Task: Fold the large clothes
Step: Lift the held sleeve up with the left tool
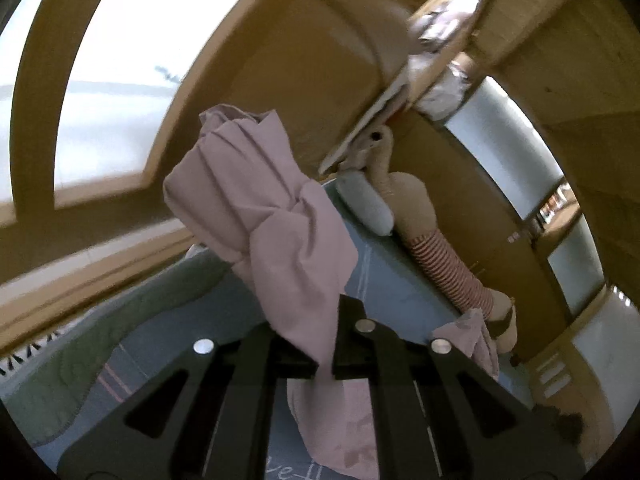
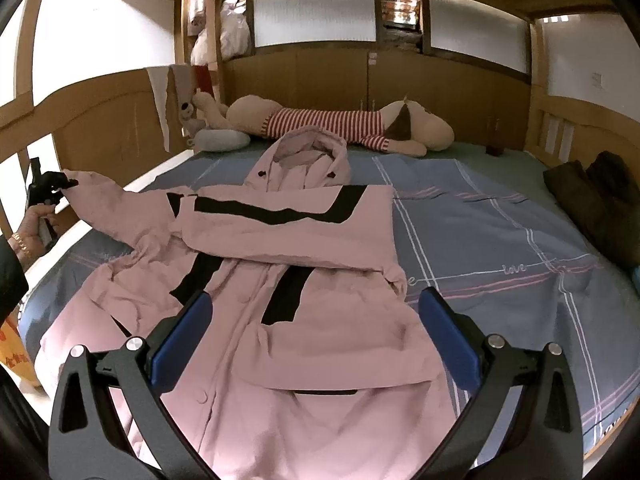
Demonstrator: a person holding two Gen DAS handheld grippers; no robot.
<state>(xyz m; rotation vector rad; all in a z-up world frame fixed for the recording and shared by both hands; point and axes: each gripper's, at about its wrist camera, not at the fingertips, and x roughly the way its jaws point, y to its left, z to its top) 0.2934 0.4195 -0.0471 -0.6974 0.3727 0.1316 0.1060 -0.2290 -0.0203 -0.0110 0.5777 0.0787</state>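
While our left gripper (image 1: 326, 364) pinches the sleeve cuff (image 1: 280, 248) of the pink jacket (image 2: 288, 300), we carry it across the chest, keeping it taut. Right gripper (image 2: 316, 336): jaws spread, empty, jacket body lying between and beyond them on the bed (image 2: 500, 232).

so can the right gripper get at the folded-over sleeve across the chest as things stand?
Probably yes. The right gripper is open and hovers over the pink jacket, nothing lying between it and the folded sleeve. The left gripper holds the other sleeve, off to the side.
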